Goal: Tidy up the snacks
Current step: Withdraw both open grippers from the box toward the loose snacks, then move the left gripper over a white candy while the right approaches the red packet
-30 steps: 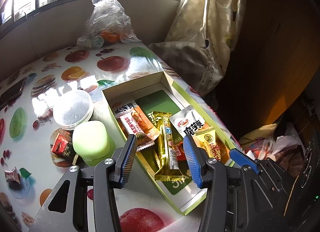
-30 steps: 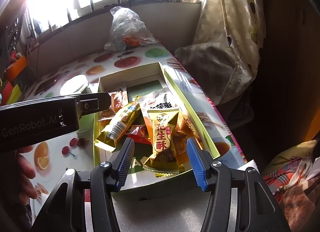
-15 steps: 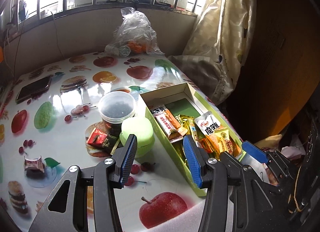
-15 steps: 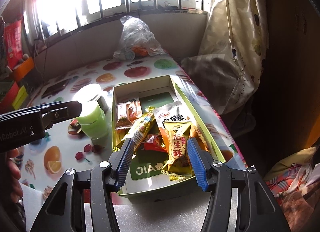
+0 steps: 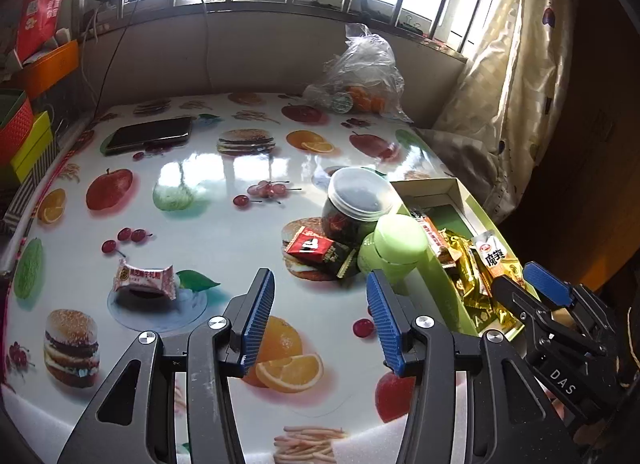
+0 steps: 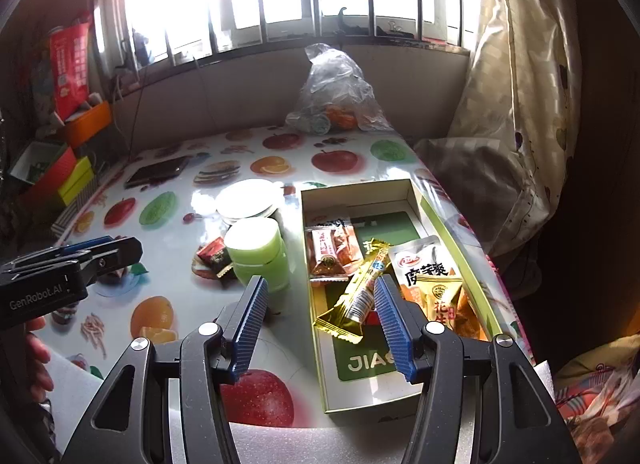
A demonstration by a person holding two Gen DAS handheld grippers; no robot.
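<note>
A green-sided cardboard box at the table's right holds several snack packets, among them a gold bar and a white pouch. A red-and-black packet lies on the table left of a green jar. A pink-white wrapped candy lies further left. My left gripper is open and empty above the table between candy and jar. My right gripper is open and empty over the box's left wall.
A clear lidded jar stands behind the green jar. A phone lies at the back left, a plastic bag of fruit at the back. Coloured boxes sit off the left edge. A curtain hangs on the right.
Both grippers have pulled back and up from the box. The left one swung left over the open table, bringing the candy into view. Both stay open and empty.
</note>
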